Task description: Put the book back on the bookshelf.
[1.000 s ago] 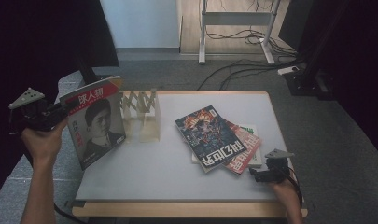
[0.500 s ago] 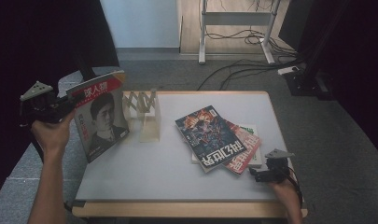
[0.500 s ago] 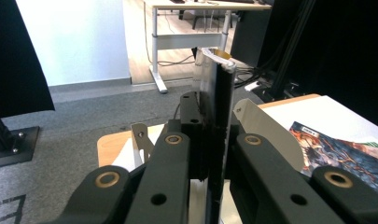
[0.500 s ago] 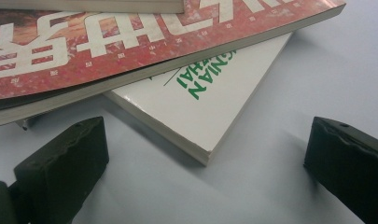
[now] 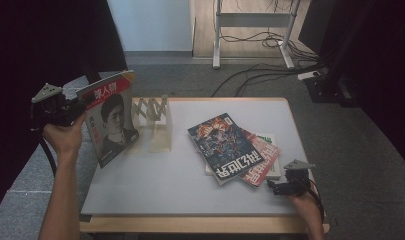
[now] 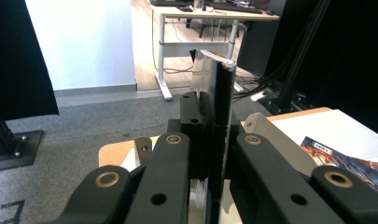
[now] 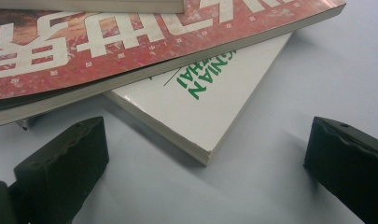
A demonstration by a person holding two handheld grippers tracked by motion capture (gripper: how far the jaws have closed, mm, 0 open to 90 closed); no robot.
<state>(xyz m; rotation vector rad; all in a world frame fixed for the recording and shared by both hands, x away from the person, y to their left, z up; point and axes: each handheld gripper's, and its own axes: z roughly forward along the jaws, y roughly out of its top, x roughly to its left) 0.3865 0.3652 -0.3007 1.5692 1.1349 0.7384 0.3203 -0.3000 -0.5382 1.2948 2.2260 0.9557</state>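
My left gripper (image 5: 74, 108) is shut on the left edge of a magazine (image 5: 111, 117) with a red title band and a portrait cover. It holds the magazine nearly upright over the table's left edge, just left of a pale wooden rack (image 5: 158, 122). In the left gripper view the jaws (image 6: 213, 135) clamp the magazine's thin edge (image 6: 222, 88), and the rack (image 6: 275, 140) lies just beyond. My right gripper (image 5: 276, 188) rests open on the table at the front right. A white book's corner (image 7: 196, 112) sits between its open jaws (image 7: 205, 154), apart from both.
A fanned stack lies right of centre on the white table (image 5: 155, 185): a dark illustrated magazine (image 5: 224, 142) on top, a red one (image 5: 262, 167) under it, the white book (image 5: 271, 142) at the bottom. Grey carpet, a desk frame (image 5: 250, 20) and floor cables (image 5: 250, 75) lie beyond.
The left hand has carried the portrait magazine to the right, closer to the wooden rack, and it stands more upright. The right gripper has stayed in place.
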